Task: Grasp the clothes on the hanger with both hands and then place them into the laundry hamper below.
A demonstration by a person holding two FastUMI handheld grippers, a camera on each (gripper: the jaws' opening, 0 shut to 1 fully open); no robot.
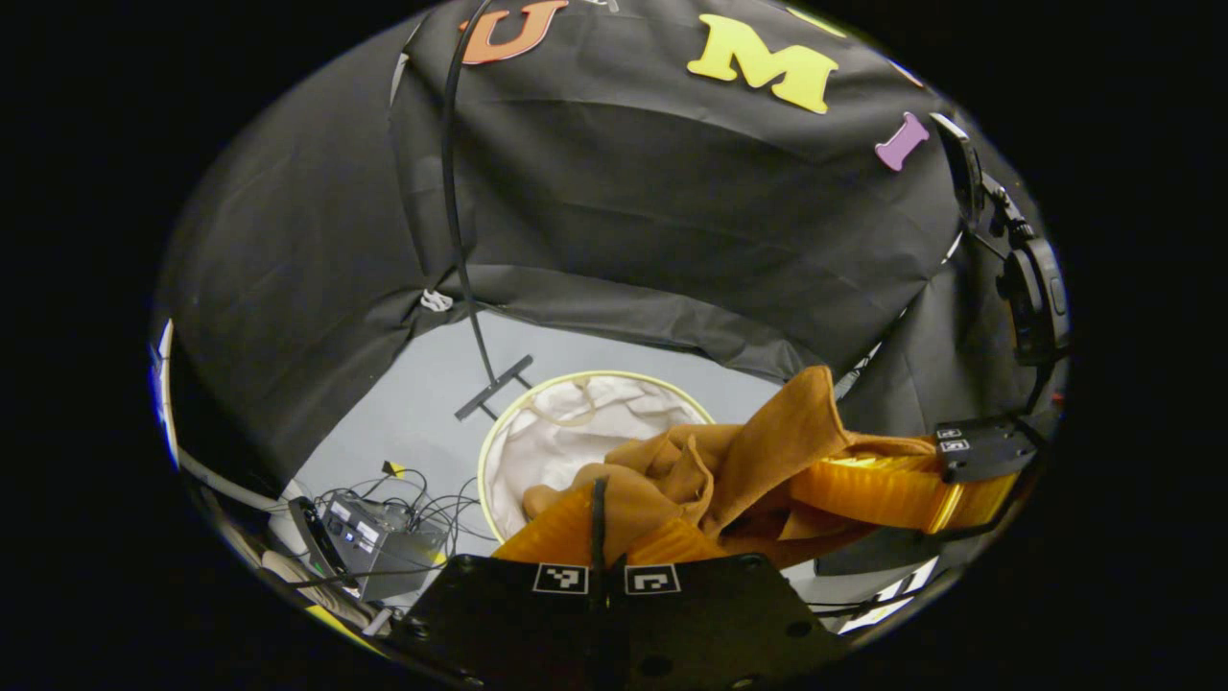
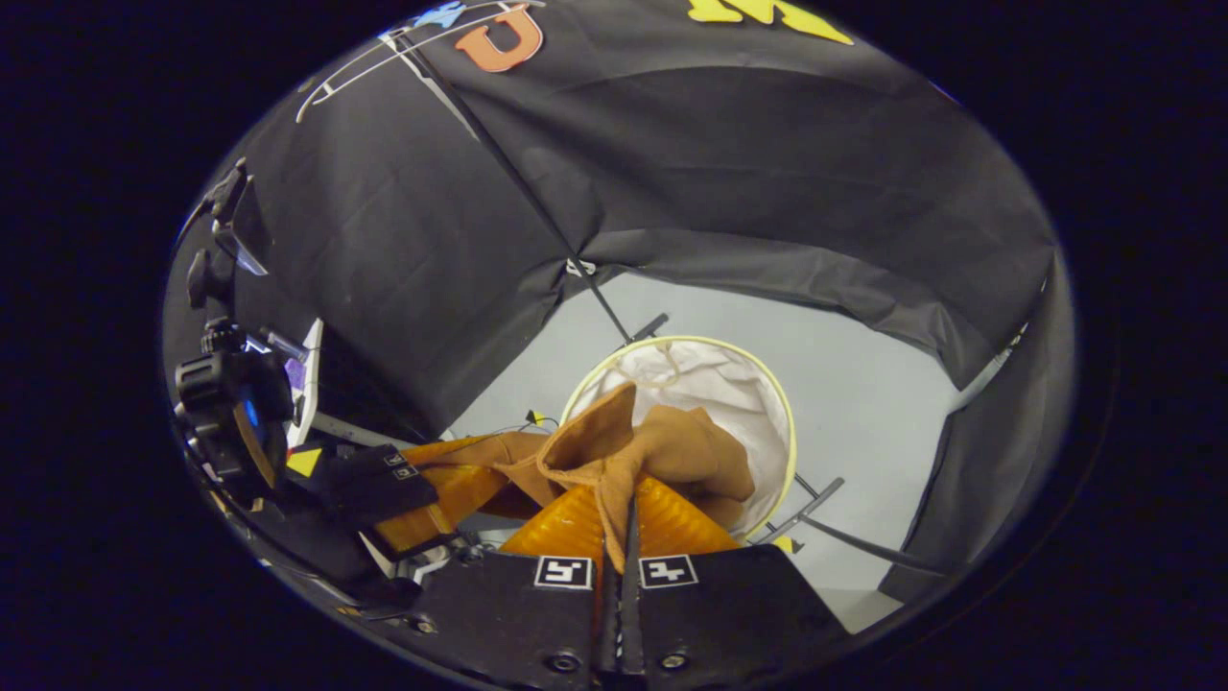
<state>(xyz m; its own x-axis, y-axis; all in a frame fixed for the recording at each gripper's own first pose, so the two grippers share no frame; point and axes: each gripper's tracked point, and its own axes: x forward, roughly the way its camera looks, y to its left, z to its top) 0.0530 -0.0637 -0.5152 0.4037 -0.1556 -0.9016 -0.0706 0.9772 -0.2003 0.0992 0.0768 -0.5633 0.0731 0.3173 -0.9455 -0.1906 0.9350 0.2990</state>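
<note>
Garment: a brown cloth garment (image 1: pixel 739 461) is bunched and slung between the two grippers, held in the air above the hamper's opening so that it can drop inside.
Left gripper (image 1: pixel 600 537): clenched on a fold of the garment, its fingers pressed together with cloth rising from between them; in the right gripper view it reaches in from the left (image 2: pixel 451 494).
Right gripper (image 2: pixel 624 523): likewise clamped on the garment, a flap standing up from between its closed fingers; in the left gripper view it enters from the right (image 1: pixel 892 489).
Laundry hamper (image 1: pixel 537 389): round, pale-rimmed, white-lined, standing on the grey floor (image 2: pixel 863 384) directly under the cloth.
Rack: a dark pole (image 1: pixel 460 250) rises just behind the hamper.
Step, as judged: carrying is nearly done; lowering and letting go with both hands remains.
Risk: one-sided release could drape cloth over the rim.
</note>
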